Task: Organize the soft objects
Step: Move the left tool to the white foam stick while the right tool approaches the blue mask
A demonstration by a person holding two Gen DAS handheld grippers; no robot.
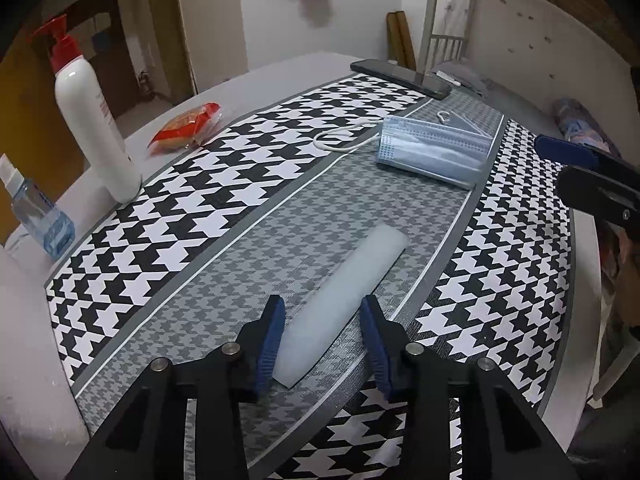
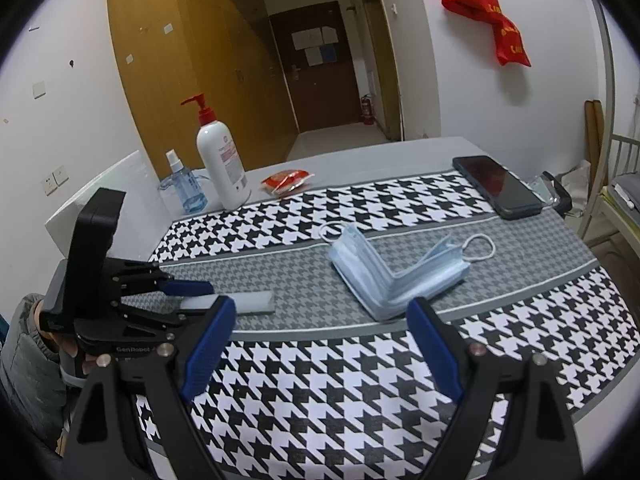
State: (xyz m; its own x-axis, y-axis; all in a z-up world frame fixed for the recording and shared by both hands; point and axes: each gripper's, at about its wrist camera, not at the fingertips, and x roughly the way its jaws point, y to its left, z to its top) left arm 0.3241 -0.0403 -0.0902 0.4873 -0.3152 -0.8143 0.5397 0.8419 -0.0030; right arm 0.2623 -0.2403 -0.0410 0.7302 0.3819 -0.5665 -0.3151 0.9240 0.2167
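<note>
Left wrist view: the left gripper [image 1: 322, 320] is spread wide, its blue pads on either side of the near end of a pale foam strip [image 1: 340, 304], with a gap on each side and nothing gripped. The strip lies flat on the grey centre band of the checked mat [image 1: 224, 184], running away from the camera. Further along the same band sits a stack of blue face masks [image 1: 434, 152], an ear loop trailing off to the left. A white pump bottle [image 1: 96, 128] stands at the mat's left edge, a small spray bottle [image 1: 38, 212] beside it, a red snack packet [image 1: 188, 128] beyond, and a phone [image 1: 400, 78] at the far end. The right gripper [image 1: 576, 164] pokes in from the right edge.

Right wrist view: the right gripper [image 2: 320, 340] hangs wide open over the mat [image 2: 320, 392], holding nothing, with the mask stack [image 2: 396, 276] just ahead, folded open like a book. To the left, the left gripper [image 2: 200, 300] straddles the end of the strip [image 2: 252, 302]. The phone [image 2: 496, 186] lies at the back right.
</note>
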